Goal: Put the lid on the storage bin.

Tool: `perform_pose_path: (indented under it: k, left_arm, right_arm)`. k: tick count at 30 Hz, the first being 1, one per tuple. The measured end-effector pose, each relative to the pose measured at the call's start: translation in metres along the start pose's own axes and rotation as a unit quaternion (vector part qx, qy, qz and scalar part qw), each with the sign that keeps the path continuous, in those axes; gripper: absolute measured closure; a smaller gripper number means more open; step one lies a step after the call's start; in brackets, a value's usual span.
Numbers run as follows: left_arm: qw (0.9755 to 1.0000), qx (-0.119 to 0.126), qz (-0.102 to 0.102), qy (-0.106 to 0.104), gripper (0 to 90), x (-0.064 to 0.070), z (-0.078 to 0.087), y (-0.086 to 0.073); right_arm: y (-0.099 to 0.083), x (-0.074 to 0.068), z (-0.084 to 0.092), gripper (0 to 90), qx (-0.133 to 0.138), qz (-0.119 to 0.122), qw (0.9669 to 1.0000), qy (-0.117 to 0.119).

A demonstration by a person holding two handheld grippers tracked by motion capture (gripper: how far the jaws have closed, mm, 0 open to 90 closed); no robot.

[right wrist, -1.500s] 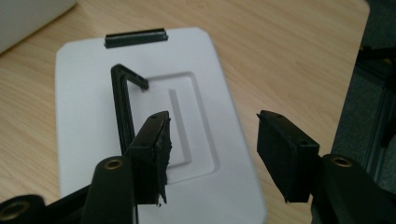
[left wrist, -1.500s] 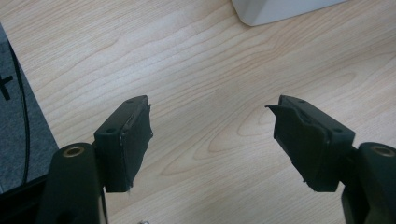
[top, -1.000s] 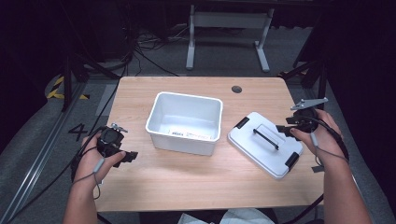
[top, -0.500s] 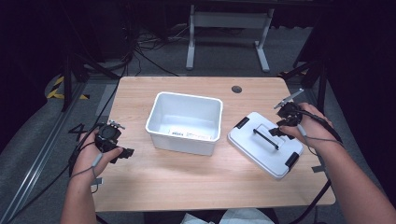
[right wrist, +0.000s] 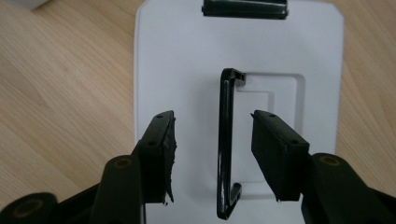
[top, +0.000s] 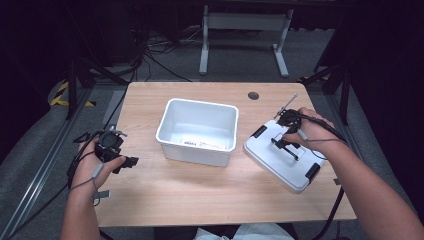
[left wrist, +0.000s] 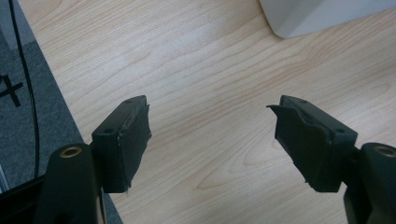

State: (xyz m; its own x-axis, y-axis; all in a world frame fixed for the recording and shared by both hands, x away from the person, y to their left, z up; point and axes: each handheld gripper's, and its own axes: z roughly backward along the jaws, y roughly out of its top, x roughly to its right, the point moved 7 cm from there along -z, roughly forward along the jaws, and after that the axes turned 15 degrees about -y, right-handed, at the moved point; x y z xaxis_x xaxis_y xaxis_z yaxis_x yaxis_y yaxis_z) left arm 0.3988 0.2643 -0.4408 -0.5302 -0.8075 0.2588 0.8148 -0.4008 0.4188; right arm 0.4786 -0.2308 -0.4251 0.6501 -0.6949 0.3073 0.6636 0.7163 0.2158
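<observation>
A white plastic bin (top: 197, 150) stands open at the middle of the wooden table (top: 200, 205). Its white lid (top: 270, 160) lies flat to the right, with black end clips and a black handle (top: 286, 146). My right gripper (top: 283, 142) points down over the lid. In the right gripper view the right gripper (right wrist: 212, 116) is open and straddles the handle (right wrist: 225, 140) of the lid (right wrist: 187, 56), with neither pad touching it. Its jaws have just been closing a little. My left gripper (top: 127, 162) hovers open near the table's left edge, and the left gripper view has bare wood between the left gripper's (left wrist: 212, 102) pads.
The bin's corner (left wrist: 322, 16) lies ahead of the left gripper. A round cable hole (top: 253, 95) sits at the table's far right. Cables trail over the floor on the left and behind. A metal frame stands beyond the far edge.
My right gripper has moved left from the table's right edge to above the lid, and its jaws now straddle the handle. The left hand has hardly moved.
</observation>
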Motion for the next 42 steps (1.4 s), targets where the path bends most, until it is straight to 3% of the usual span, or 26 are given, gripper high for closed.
perform_pose_path:
  k: [5, 12, 18, 29, 36, 42]
  left_arm:
    - [1.0000, -0.001, 0.007, -0.001, 27.2, 0.001, 0.000, -0.004]
    - [1.0000, 0.001, 0.009, -0.001, 27.2, 0.000, 0.002, -0.006]
    - [1.0000, 0.001, 0.005, -0.004, 27.1, -0.001, 0.001, 0.000]
    - [0.9999, -0.005, -0.004, -0.011, 26.8, -0.001, -0.004, 0.010]
    - [0.9999, -0.010, -0.007, -0.008, 26.8, -0.001, -0.005, 0.009]
    - [0.9999, -0.007, -0.002, -0.010, 26.7, -0.002, -0.005, 0.008]
  right_arm:
    - [0.003, -0.003, -0.012, 52.3, -0.024, 0.012, 0.9996, 0.000]
    - [-0.003, -0.008, -0.026, 65.9, -0.068, 0.010, 0.9976, 0.002]
    - [-0.002, -0.007, -0.026, 74.7, -0.075, 0.024, 0.9967, -0.019]
    - [-0.003, -0.007, -0.033, 69.2, -0.090, 0.042, 0.9939, -0.049]
    - [-0.008, -0.004, -0.044, 81.0, -0.108, 0.044, 0.9918, -0.053]
    - [-0.007, 0.002, -0.042, 84.5, -0.098, 0.042, 0.9920, -0.067]
